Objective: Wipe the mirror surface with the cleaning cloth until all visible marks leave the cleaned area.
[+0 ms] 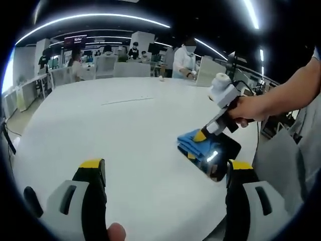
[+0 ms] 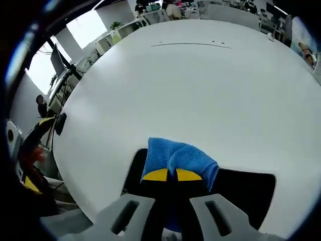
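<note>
A blue cleaning cloth (image 2: pixel 180 156) lies bunched on a dark flat mirror (image 2: pixel 246 193) near the white table's edge. My right gripper (image 2: pixel 172 175) is shut on the cloth, its yellow-tipped jaws pressed together over the mirror. In the left gripper view the same cloth (image 1: pixel 193 143) and mirror (image 1: pixel 220 155) lie to the right, with the right gripper (image 1: pixel 200 135) held by a person's hand pressing the cloth down. My left gripper (image 1: pixel 163 168) hangs above the table, its jaws wide apart with nothing between them.
The large white round table (image 1: pixel 125 125) stretches away with a thin seam line (image 1: pixel 128 100) far across it. People sit and stand at desks (image 1: pixel 130 68) beyond the table. Chairs and a window (image 2: pixel 88 27) line the far side.
</note>
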A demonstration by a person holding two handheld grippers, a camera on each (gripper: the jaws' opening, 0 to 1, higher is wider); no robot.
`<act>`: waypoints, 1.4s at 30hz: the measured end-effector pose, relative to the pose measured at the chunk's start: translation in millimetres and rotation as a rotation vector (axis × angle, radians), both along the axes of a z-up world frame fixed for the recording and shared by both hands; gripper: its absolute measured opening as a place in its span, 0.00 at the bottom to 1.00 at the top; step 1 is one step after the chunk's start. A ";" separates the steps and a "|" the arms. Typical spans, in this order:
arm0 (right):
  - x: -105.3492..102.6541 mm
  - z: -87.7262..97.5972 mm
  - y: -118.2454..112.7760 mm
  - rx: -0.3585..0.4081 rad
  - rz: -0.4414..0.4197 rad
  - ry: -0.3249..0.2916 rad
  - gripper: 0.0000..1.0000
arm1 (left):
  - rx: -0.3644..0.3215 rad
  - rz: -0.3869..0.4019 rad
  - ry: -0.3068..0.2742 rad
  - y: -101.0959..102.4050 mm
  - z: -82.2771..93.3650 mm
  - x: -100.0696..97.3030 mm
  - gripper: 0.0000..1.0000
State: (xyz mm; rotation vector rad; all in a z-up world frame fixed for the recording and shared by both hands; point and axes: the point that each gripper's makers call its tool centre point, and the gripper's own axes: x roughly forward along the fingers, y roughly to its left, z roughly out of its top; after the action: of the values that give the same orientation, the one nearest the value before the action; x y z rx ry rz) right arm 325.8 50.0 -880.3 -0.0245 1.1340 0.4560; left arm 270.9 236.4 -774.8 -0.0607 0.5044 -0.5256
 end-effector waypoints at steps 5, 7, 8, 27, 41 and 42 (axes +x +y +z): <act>-9.4 0.1 -0.8 0.025 -0.009 0.000 0.00 | 0.001 -0.009 -0.010 -6.2 3.5 2.3 0.99; -14.2 0.5 -1.6 0.035 -0.025 0.011 0.00 | 0.009 -0.024 -0.008 -9.6 1.2 2.6 0.99; -16.8 0.4 -1.3 0.040 -0.030 0.017 0.00 | 0.011 -0.028 -0.005 -10.7 0.4 2.6 0.99; -69.0 0.6 6.5 0.066 0.017 0.033 0.00 | 0.012 -0.007 -0.029 -9.0 1.7 -2.1 0.99; -102.8 1.6 0.9 0.094 0.014 0.042 0.00 | 0.023 -0.011 -0.011 -17.7 -4.7 -7.5 0.99; -105.4 1.8 0.2 0.098 0.012 0.042 0.00 | 0.024 -0.016 -0.011 -19.0 -4.6 -7.5 0.99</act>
State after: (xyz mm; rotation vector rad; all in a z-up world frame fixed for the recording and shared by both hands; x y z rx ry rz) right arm 220.3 50.2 -878.5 0.0643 1.1525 0.5244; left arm 263.4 217.3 -779.4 -0.0305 0.5004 -0.5352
